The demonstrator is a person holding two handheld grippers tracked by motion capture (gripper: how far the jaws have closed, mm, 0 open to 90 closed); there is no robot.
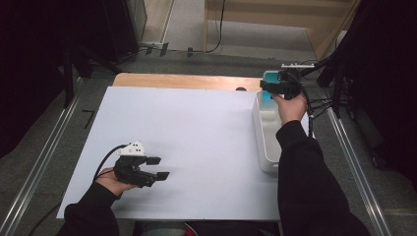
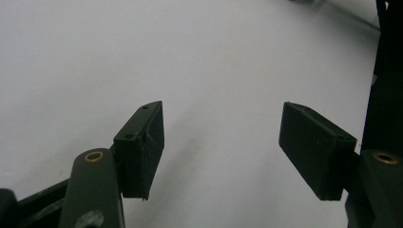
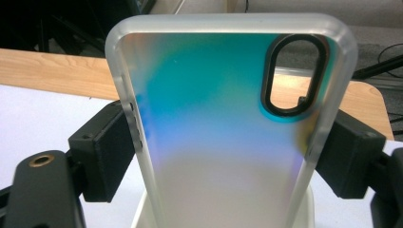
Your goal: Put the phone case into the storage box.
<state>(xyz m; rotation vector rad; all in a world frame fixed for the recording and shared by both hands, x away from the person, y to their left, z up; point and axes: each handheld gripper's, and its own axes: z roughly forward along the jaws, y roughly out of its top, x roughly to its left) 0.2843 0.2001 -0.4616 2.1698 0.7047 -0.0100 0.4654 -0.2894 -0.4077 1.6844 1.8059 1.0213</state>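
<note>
My right gripper (image 3: 223, 152) is shut on a phone case (image 3: 228, 118), a frosted case with a teal-to-blue iridescent back and an oval camera cutout. The case stands upright between the two jaws. In the high view that right gripper (image 1: 275, 88) holds the phone case (image 1: 268, 83) above the far end of a white bin (image 1: 263, 142) at the table's right edge. My left gripper (image 1: 160, 168) hovers low over the white table sheet (image 1: 187, 137) near the front left. In its own view the left gripper (image 2: 221, 147) is open, with bare sheet between the jaws.
A strip of wooden tabletop (image 1: 182, 80) shows beyond the white sheet. Dark stands and cables (image 1: 334, 98) crowd the right side past the bin. Metal rails (image 1: 44, 152) run along the floor on both sides.
</note>
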